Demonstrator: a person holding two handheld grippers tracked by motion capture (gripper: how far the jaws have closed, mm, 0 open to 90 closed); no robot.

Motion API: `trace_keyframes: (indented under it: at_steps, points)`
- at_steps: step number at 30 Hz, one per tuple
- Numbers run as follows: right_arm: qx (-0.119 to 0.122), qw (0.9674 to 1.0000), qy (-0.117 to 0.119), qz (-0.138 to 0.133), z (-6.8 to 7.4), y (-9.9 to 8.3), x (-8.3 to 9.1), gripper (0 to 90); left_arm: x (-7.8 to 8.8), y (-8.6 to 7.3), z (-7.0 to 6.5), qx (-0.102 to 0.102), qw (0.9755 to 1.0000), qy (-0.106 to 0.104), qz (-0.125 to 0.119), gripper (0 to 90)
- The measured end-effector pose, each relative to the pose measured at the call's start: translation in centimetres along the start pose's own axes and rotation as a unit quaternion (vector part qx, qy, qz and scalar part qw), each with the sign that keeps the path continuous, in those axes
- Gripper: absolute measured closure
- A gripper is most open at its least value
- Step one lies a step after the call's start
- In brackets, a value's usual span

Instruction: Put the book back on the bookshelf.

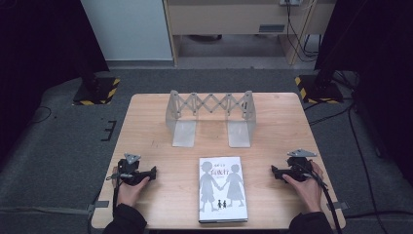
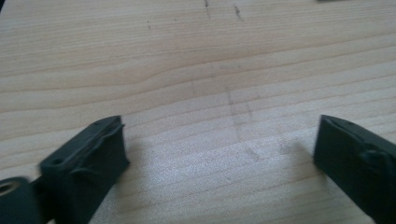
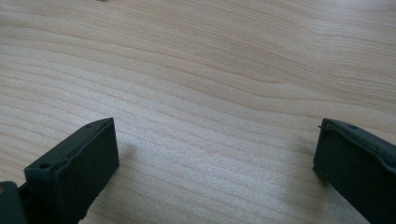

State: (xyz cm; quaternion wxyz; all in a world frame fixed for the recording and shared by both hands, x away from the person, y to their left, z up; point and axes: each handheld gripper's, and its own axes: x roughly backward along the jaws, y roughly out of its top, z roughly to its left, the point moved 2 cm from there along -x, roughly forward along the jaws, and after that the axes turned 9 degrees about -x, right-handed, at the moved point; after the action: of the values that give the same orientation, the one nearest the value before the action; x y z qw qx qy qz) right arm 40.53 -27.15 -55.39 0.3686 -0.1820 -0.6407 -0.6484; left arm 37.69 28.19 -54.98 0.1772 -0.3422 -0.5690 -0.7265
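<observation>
The book (image 1: 222, 189) lies flat on the table (image 1: 146, 126), not yet in the metal book stand (image 1: 210, 117). The left gripper (image 1: 152, 172) and right gripper (image 1: 275, 171) rest beside it, jaws spread wide, holding nothing. All the work is still to do.

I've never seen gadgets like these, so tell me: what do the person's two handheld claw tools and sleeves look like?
Each hand grips a compact black tool. The left claw and the right claw both carry a grey three-cornered plate on top and end in two chunky, blocky black jaws. In the gripper views the jaw tips look matte, with small holes and ridges. A black cable trails from the right one along the table's edge. The sleeves are dark.
</observation>
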Motion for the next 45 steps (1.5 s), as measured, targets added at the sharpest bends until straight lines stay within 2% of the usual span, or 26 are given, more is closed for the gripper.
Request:
trace_keyframes:
  at_steps: [3,4,5,11,21,24,30,31,33,36,40,41,42,45]
  points:
    - [0.005,1.0,0.004,-0.005,0.0,0.0,0.2,8.5,0.2,-0.1,-0.1,0.002,0.9999,-0.004,-0.011,14.5]
    - [0.001,0.9999,0.006,-0.014,0.0,-0.1,0.3,16.2,0.3,-0.1,-0.1,0.007,0.9998,-0.007,-0.016,15.5]
    - [0.005,0.9998,0.01,-0.018,-0.1,0.0,0.4,20.3,0.5,-0.1,0.0,0.013,0.9996,-0.014,-0.023,16.2]
    - [-0.001,0.9994,0.021,-0.026,0.3,0.1,1.3,20.9,1.3,0.1,-0.3,0.023,0.9981,-0.028,-0.051,19.4]
    - [0.007,0.9985,0.036,-0.041,1.2,0.4,2.4,21.9,2.1,0.4,-1.3,0.01,0.9961,-0.056,-0.067,21.3]
    - [0.0,0.9977,0.046,-0.05,1.6,0.5,2.8,23.5,2.4,0.6,-1.9,0.002,0.9944,-0.074,-0.076,21.5]
    - [0.001,0.9963,0.063,-0.058,2.5,0.8,3.2,25.5,2.9,1.0,-2.7,-0.011,0.9922,-0.085,-0.09,22.3]
    - [0.003,0.9961,0.064,-0.061,2.6,0.8,3.3,25.9,2.9,1.0,-2.7,-0.011,0.9922,-0.085,-0.09,22.5]
    - [0.005,0.9955,0.07,-0.064,3.0,0.9,3.4,26.7,3.1,1.2,-3.0,-0.009,0.9901,-0.1,-0.097,23.2]
    - [0.01,0.9947,0.079,-0.066,3.6,1.0,3.5,27.1,3.2,1.2,-3.2,-0.011,0.9894,-0.104,-0.1,24.0]
    - [0.019,0.9936,0.089,-0.068,4.3,1.1,3.8,28.5,3.6,1.6,-3.9,-0.01,0.9865,-0.119,-0.112,25.0]
    - [0.018,0.9934,0.091,-0.068,4.5,1.1,3.8,29.1,3.6,1.6,-3.9,-0.01,0.9865,-0.119,-0.112,25.0]
    - [0.019,0.9931,0.093,-0.069,4.7,1.2,3.8,29.2,3.7,1.8,-4.3,-0.011,0.9853,-0.124,-0.117,25.0]
    - [0.021,0.9926,0.1,-0.067,5.1,1.2,3.9,30.0,3.9,2.0,-4.9,-0.017,0.9842,-0.128,-0.122,25.0]
